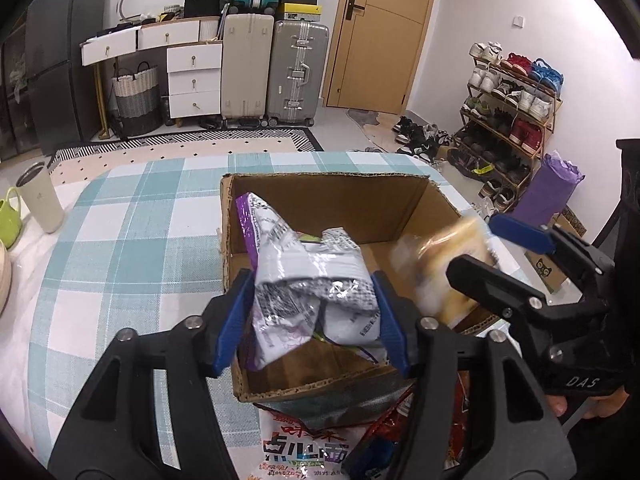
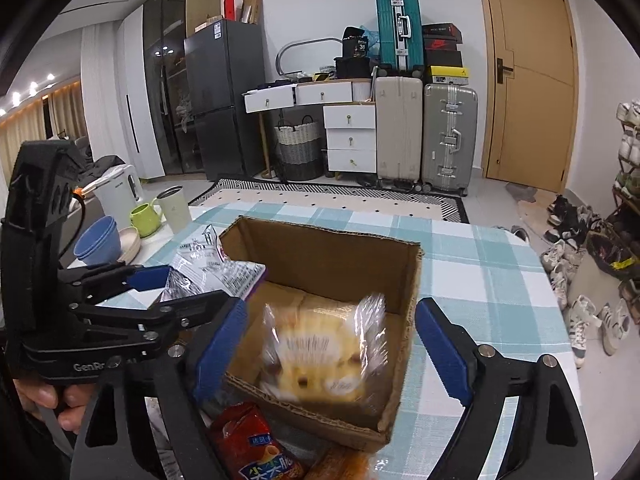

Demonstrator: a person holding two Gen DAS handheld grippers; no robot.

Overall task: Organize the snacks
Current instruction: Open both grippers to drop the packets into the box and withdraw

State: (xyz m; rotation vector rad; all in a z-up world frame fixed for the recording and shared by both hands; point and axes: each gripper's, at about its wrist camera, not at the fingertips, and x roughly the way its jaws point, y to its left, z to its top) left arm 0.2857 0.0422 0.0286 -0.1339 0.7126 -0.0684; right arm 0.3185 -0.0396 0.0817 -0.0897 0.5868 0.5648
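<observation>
Blue-padded fingers of the left gripper [image 1: 314, 318] are clamped on a crinkled silver-and-purple snack bag [image 1: 308, 280], holding it over the near left part of the open cardboard box [image 1: 360, 196] on the checked tablecloth [image 1: 120, 216]. Opposite, the right gripper [image 2: 330, 346] is spread wide with nothing between its pads; a yellow pastry packet [image 2: 324, 344] in clear wrap hangs blurred between them over the box's near edge, apparently dropping in.

To finish this step well, the left tongs should lower the silver bag until it nears the box floor before letting go, keeping it to the left so it does not land on the pastry packet, and the right tongs should draw back clear of the box rim first so the two tools do not collide.

Motion blur hides the pastry packet's print and whether it already touches the box floor. Near the cameras, a red snack packet [image 2: 250, 444] and a white noodle-snack bag [image 1: 304, 452] lie outside the box, both partly cut off by the gripper bodies, so how many snacks remain cannot be told.
</observation>
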